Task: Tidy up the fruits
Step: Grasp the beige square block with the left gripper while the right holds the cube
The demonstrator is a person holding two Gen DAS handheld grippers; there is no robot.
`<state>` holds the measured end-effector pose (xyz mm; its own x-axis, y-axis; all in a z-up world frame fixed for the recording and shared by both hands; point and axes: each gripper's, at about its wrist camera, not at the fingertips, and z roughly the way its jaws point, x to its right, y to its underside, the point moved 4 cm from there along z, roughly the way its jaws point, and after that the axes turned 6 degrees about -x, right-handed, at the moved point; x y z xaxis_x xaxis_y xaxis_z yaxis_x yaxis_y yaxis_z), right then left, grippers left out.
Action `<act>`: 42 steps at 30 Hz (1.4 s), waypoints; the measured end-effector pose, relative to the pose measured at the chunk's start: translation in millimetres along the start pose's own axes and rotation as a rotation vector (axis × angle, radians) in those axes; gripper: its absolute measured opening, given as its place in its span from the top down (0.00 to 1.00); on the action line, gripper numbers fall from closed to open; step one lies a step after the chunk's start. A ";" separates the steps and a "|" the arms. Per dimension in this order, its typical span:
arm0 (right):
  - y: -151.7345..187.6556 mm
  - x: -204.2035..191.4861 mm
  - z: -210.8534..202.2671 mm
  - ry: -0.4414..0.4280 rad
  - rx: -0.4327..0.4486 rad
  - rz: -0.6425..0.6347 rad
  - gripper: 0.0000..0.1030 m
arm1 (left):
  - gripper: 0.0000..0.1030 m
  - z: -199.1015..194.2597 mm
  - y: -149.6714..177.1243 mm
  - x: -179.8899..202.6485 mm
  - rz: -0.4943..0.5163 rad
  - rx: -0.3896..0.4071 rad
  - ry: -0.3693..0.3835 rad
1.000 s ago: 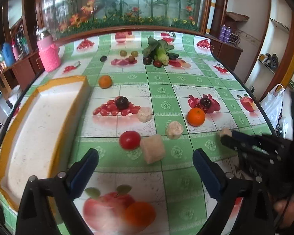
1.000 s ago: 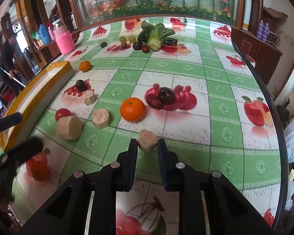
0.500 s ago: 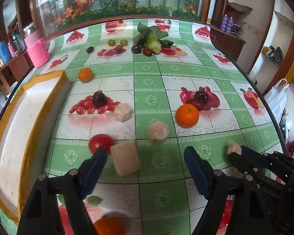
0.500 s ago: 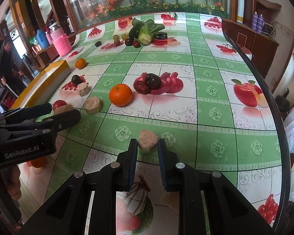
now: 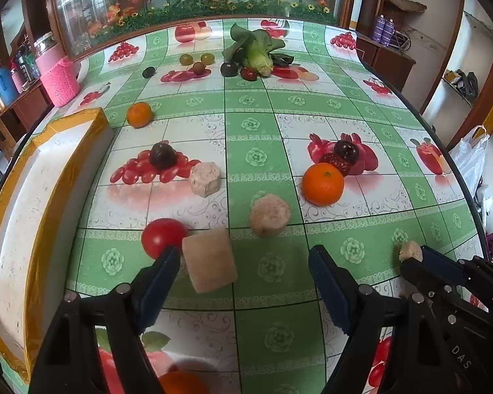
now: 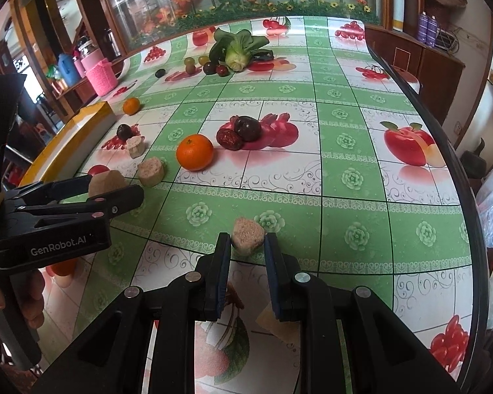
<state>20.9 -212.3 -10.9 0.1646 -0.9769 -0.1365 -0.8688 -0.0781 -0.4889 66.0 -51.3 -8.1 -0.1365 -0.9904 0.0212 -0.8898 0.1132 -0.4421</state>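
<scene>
My left gripper [image 5: 243, 266] is open just above the table, its jaws around a beige cube [image 5: 209, 264], with a red tomato [image 5: 162, 237] touching the left finger's tip. It also shows in the right wrist view [image 6: 115, 187]. My right gripper [image 6: 246, 246] is shut on a small beige block [image 6: 247, 235] held low over the table; the block shows in the left wrist view [image 5: 410, 251]. An orange [image 5: 322, 183], a round beige block [image 5: 269, 214], an octagonal beige block [image 5: 204, 178] and dark plums [image 5: 162, 154] lie beyond.
A white tray with a yellow rim [image 5: 49, 177] lies along the left. A second orange [image 5: 139, 114], a bok choy [image 5: 256, 51] with small fruits, and a pink basket [image 5: 59, 80] are farther back. Another orange [image 5: 179, 382] lies under my left gripper. The table edge [image 6: 473, 216] curves on the right.
My left gripper has moved forward and down, so the cube now sits between its open jaws. My right gripper has lifted and drawn back slightly with the small block still in it.
</scene>
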 end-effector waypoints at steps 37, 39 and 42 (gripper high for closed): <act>16.4 -26.5 -9.0 0.034 -0.005 0.009 0.80 | 0.70 -21.7 22.3 -18.8 0.028 -0.028 0.237; 18.9 -27.5 -10.9 0.037 -0.005 0.013 0.80 | 0.70 -24.1 24.2 -18.3 0.038 -0.027 0.236; 22.5 -29.5 -13.2 0.040 -0.006 0.017 0.80 | 0.70 -27.5 27.8 -17.5 0.052 -0.024 0.235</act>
<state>-9.6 -187.9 -6.4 0.1306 -0.9853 -0.1101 -0.8743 -0.0621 -0.4814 31.6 -28.7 4.0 -0.2776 -0.9378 0.2087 -0.8886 0.1680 -0.4269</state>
